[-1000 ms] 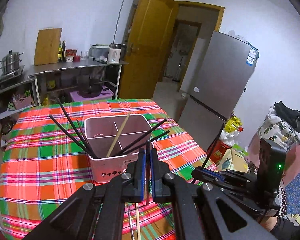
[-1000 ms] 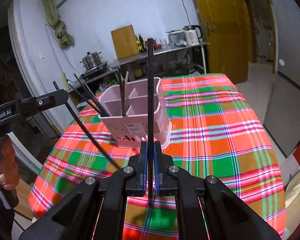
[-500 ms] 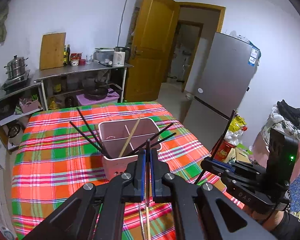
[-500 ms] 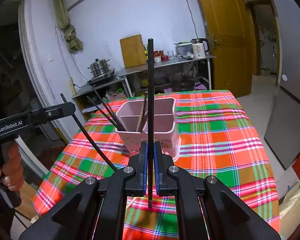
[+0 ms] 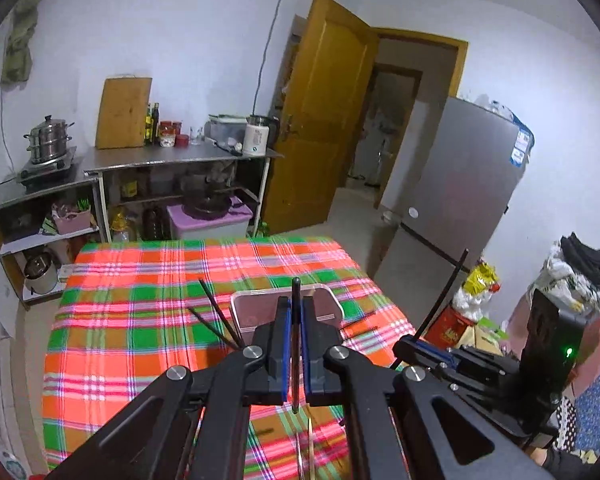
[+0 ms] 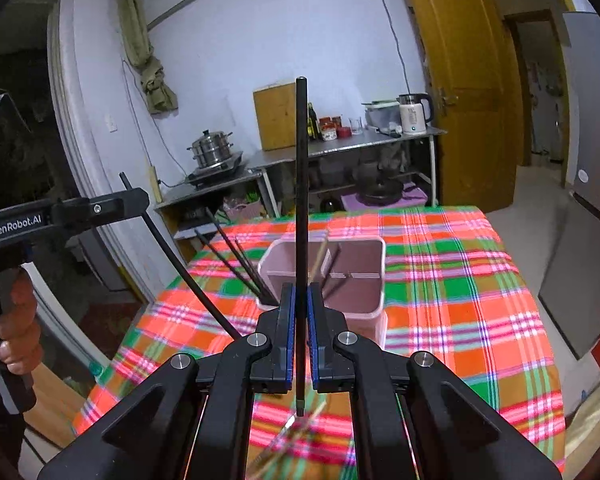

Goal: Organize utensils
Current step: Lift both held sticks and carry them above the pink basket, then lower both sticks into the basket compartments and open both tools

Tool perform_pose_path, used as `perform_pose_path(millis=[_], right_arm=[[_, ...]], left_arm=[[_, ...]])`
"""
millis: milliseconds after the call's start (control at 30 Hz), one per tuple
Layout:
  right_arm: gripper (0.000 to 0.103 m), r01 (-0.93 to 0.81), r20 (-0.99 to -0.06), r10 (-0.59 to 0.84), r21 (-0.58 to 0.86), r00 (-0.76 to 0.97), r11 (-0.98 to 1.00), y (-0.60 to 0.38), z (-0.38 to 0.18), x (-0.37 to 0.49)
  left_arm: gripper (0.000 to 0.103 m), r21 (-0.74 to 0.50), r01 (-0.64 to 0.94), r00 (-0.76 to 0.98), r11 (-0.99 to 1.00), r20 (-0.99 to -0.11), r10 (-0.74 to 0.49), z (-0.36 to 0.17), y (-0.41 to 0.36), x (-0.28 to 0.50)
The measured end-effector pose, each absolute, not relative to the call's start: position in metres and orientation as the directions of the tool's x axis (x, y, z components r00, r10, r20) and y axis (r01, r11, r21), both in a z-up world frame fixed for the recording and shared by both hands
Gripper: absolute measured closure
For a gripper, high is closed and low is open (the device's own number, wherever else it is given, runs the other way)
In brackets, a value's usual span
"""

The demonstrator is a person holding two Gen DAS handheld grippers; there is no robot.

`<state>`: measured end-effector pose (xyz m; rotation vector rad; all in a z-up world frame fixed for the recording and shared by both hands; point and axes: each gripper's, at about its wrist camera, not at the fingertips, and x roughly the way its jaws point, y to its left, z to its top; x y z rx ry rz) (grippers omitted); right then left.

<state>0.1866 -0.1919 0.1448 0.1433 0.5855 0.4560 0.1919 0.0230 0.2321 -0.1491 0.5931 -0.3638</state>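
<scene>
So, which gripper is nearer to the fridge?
Right. The right gripper is on the side of the table where the fridge stands. The left gripper is further over, on the side away from the fridge.

Table [image 6: 460, 280] covered by a red, green and orange plaid cloth [image 5: 140, 320]. A pink divided utensil holder [image 6: 352, 280] stands on the cloth near its middle; loose utensils [image 6: 296, 428], blurred, lie at the near edge.

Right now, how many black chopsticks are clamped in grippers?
2: one black chopstick in the left gripper, another in the right gripper; more lean in the pink holder.
</scene>
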Motion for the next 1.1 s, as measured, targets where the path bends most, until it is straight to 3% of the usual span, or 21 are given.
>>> perform_pose_path(millis=[467,833,1100], right_arm=[[0.097,-0.379,-0.43,0.45,0.244,0.783,0.893,-0.167,0.173,0.232],[0.097,-0.363,-0.427,0.424,0.22,0.799,0.906,-0.149,0.16,0.258],[0.097,-0.348,-0.474,0.406,0.21,0.781,0.914,-0.141,0.133,0.265]], left_arm=[[0.099,-0.249,0.257,0.818,0.934,-0.459,-0.347,0.273,0.045,0.237],[0.099,-0.274,0.233,0.803,0.933,-0.487,-0.344,0.24,0.055,0.269],[0.099,-0.287,0.244,0.774,0.926,-0.519,-0.364,0.211,0.053,0.278]])
